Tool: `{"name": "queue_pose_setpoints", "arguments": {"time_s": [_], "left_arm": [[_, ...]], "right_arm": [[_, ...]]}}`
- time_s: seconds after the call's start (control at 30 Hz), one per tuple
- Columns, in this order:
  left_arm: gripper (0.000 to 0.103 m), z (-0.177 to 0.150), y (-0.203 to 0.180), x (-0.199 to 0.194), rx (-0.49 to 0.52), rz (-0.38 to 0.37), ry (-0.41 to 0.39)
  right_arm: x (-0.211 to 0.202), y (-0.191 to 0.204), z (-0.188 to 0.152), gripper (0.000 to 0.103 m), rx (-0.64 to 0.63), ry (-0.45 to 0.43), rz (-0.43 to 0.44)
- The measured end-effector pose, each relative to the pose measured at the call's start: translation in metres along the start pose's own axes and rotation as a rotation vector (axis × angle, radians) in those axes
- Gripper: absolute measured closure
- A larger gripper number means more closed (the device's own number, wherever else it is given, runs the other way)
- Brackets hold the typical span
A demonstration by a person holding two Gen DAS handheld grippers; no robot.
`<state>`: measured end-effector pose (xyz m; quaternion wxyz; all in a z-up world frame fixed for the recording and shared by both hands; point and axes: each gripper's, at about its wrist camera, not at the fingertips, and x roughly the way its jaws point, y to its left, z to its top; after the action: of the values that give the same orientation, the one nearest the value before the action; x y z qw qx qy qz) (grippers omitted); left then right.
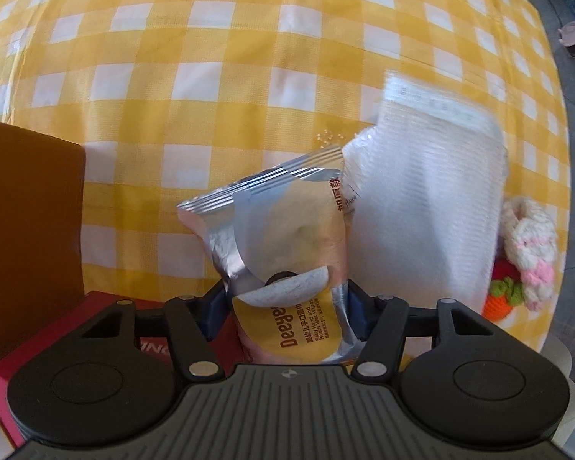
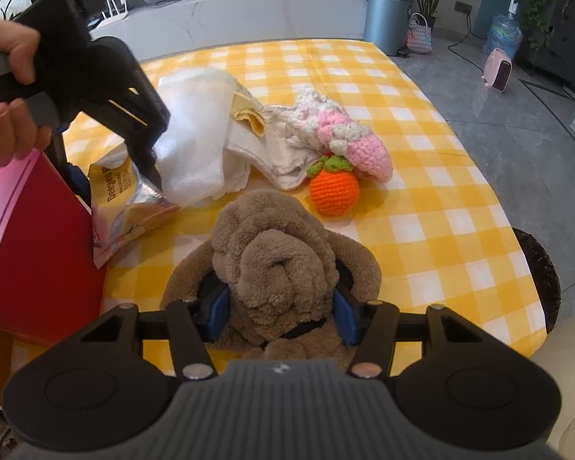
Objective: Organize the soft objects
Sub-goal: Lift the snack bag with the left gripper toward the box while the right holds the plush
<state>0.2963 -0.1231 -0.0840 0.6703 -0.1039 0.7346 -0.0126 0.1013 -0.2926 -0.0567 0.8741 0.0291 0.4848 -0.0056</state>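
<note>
Yellow checked tablecloth [image 2: 421, 199]. Left gripper [image 1: 287, 306] clamps wipes pack [image 1: 283, 237] beside the red box [image 2: 38, 237]; right gripper [image 2: 280, 310] clamped on brown plush [image 2: 276, 253], near edge. Keep squeeze light, lift straight, drop pack in box.

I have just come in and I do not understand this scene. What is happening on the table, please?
A person is sorting soft things on a yellow checked tablecloth, with a gripper in each hand. The left gripper has a pack of wet wipes between its fingers, beside a red box. The right gripper is closed on a brown plush toy. White cloths, a crocheted orange and a pink-and-white crocheted piece lie on the table.
</note>
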Motion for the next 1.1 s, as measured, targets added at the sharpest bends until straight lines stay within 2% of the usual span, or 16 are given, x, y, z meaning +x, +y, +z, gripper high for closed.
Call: {"name": "queue_pose_setpoints", "arguments": {"time_s": [0.17,0.33,0.4,0.6,0.77,1.0,1.1], "left_arm": [[0.038,-0.020,-0.001,-0.030,0.054,-0.041,-0.049],[0.039,-0.038,-0.003,-0.057,0.161,-0.084,-0.182],[0.039,-0.033,-0.001,-0.051,0.169,-0.082,-0.180],[0.039,-0.008,-0.004,-0.022,0.077,-0.017,-0.065],[0.040,-0.008,-0.011,-0.011,0.090,0.029,-0.094],[0.041,-0.019,-0.019,-0.033,0.197,-0.034,-0.148],[0.041,-0.029,-0.014,-0.052,0.217,-0.095,-0.188]], "right_arm": [[0.001,-0.002,0.000,0.047,0.011,0.002,-0.008],[0.001,0.000,0.000,0.047,0.002,-0.003,-0.010],[0.001,0.001,0.000,0.047,-0.003,0.000,-0.014],[0.000,0.001,-0.001,0.047,0.001,-0.001,-0.017],[0.000,-0.001,-0.001,0.047,0.012,-0.002,-0.013],[-0.006,-0.002,-0.001,0.047,0.016,-0.026,0.002],[-0.011,-0.004,-0.001,0.047,0.025,-0.041,0.007]]}}
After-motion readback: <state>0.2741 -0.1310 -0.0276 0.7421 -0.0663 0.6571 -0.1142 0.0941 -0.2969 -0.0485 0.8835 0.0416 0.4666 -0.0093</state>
